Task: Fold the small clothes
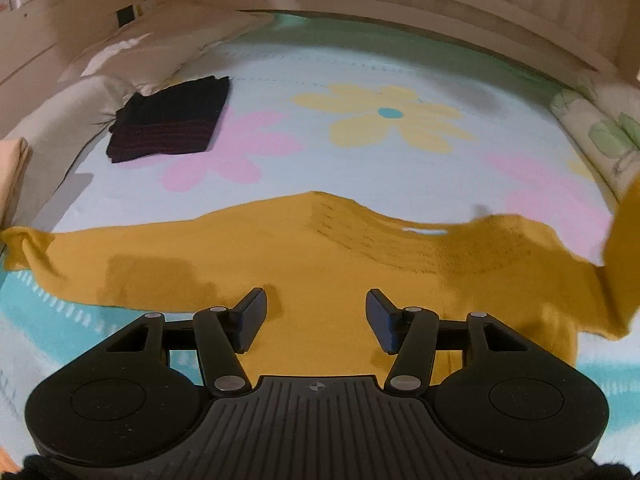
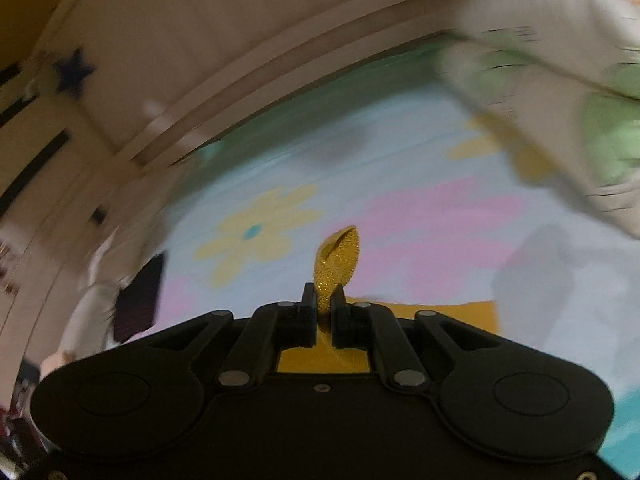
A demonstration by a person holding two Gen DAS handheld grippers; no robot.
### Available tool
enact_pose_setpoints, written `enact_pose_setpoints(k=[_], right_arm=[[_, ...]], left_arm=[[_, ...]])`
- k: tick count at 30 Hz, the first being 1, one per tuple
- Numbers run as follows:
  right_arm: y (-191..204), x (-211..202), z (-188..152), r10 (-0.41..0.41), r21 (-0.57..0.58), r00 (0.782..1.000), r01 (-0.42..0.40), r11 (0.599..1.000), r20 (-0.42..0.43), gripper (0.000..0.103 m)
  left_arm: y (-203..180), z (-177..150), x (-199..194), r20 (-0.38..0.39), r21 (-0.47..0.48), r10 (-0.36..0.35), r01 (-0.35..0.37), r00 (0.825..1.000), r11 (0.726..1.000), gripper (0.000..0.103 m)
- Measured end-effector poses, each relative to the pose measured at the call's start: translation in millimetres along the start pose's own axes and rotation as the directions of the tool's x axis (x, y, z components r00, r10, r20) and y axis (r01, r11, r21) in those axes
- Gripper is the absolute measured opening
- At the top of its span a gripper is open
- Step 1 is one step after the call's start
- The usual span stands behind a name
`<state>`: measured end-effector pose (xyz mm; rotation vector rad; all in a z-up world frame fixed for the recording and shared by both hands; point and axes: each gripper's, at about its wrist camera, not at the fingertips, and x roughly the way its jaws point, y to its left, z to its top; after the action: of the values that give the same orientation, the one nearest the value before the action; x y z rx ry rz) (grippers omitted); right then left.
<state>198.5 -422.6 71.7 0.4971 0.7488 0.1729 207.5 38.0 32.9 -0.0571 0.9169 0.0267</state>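
On the flowery bedspread [image 1: 360, 60], one dark garment [image 1: 172, 120] sits folded already. My mustard top [image 1: 320, 248] is spread flat, not folded yet. My right claw [image 2: 324, 312] pinches its edge, my left claw [image 1: 316, 312] hangs apart above it, empty.

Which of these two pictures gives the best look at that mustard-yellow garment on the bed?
The left wrist view: the yellow garment lies spread across the bedsheet, sharp. The right wrist view is blurred, showing only a pinched fold in the right gripper.
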Motion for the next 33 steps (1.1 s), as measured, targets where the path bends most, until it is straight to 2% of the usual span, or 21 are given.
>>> enact_pose_setpoints(k=[5,9,16,17,19,23,26,27,28,29,33], right_arm=[[71.4,56.6,-26.3,0.074,-0.036,0.994,-0.077,0.996,-0.082,0.013],[117.2,105.2,-58.1,0.124,-0.047,0.98,-0.132,0.99,-0.154,0.013],[156.7,162.5,-112.4,0.158,-0.066,0.956,-0.179,0.982,-0.248,0.013],[159.6,162.9,-120.6,0.164,-0.07,0.952,-0.188,0.98,-0.258,0.014],[165.9,171.3,-134.5,0.173,-0.089,0.947,-0.203,0.975,-0.27,0.022],[161.1,167.1,-142.1,0.197,-0.079,0.944,-0.225,0.971,-0.265,0.023],[150.9,158.5,-135.1,0.147,-0.094,0.961,-0.173,0.98,-0.234,0.024],[142.6,151.4,-131.3,0.12,-0.102,0.966,-0.146,0.984,-0.229,0.03],[137.4,146.9,-130.3,0.1,-0.11,0.969,-0.127,0.986,-0.224,0.04],[129.2,139.6,-128.0,0.078,-0.117,0.973,-0.106,0.987,-0.219,0.043],[98.4,119.0,-124.4,-0.007,-0.15,0.978,-0.025,0.988,-0.207,0.045]], left_arm=[[23.4,8.0,-4.1,0.027,-0.049,0.002,-0.001,1.0,0.999,0.054],[34.5,11.3,-1.0,0.032,-0.069,0.005,-0.003,0.999,0.998,0.054],[50.0,14.5,6.0,0.03,-0.104,0.011,-0.008,0.999,0.995,0.054],[50.5,14.2,8.0,0.026,-0.1,0.009,-0.006,1.0,0.995,0.054],[52.0,13.0,11.2,0.021,-0.093,0.005,-0.003,1.0,0.996,0.054],[55.9,11.4,17.6,0.019,-0.104,-0.024,0.026,1.0,0.994,0.054],[56.1,9.9,25.0,0.025,-0.128,-0.076,0.079,0.997,0.989,0.054],[54.6,9.4,28.4,0.024,-0.131,-0.096,0.098,0.995,0.986,0.054],[52.9,9.1,33.3,0.017,-0.132,-0.117,0.118,0.993,0.984,0.054],[50.6,8.1,39.7,0.003,-0.134,-0.136,0.135,0.991,0.982,0.054],[40.6,1.0,65.5,-0.066,-0.143,-0.157,0.146,0.985,0.979,0.054]])
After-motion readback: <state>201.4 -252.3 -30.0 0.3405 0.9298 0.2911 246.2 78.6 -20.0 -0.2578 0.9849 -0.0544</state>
